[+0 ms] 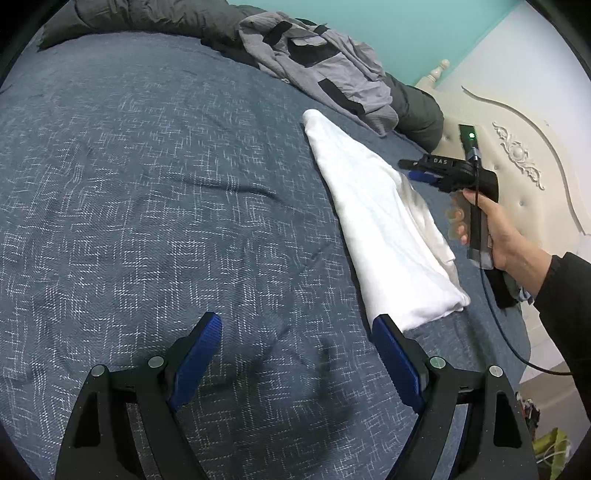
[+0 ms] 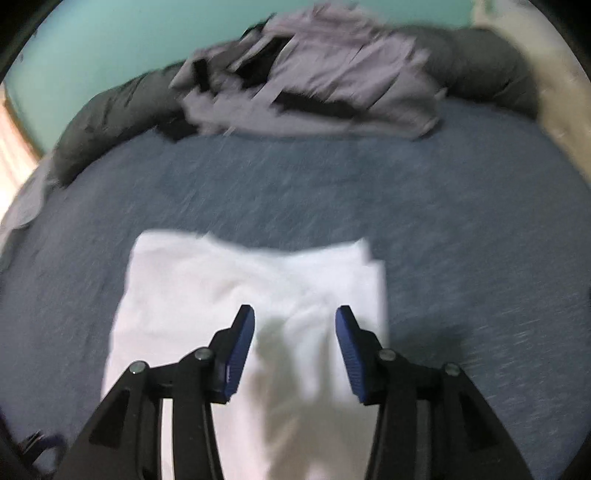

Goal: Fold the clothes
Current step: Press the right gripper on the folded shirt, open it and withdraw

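Both tools are standing with nothing gripped. Left tool (image 1: 295,354), black-framed with ribbed blue pads, is hovering with its jaws spread wide over the blue-grey woven bedspread (image 1: 147,192), and only bare cover is showing between the fingers. Its right finger is overlapping the near corner of the folded white cotton garment (image 1: 376,221) in the left wrist view; whether it is touching the cloth cannot be told.

Right tool (image 2: 294,328) is sitting with its jaws partly apart, neither wide nor pinched, above the white garment, and no fabric is being pressed by either pad. Its shadow is falling on the cloth between the fingers. The right wrist view is smeared by motion blur. In the left wrist view this same tool (image 1: 410,168) is appearing from the side, held by the person's hand (image 1: 495,232) in a black sleeve, just beside the far long edge of the garment.

The white garment is lying flat on the bedspread as a long folded strip, on the side of the bed nearest the cream carved headboard (image 1: 517,155). Well apart from it, at the far edge of the bed, a crumpled grey-lilac jacket with black patches (image 1: 325,70) is resting on a dark grey rolled quilt (image 1: 417,110). A teal wall (image 1: 388,26) is rising behind them.
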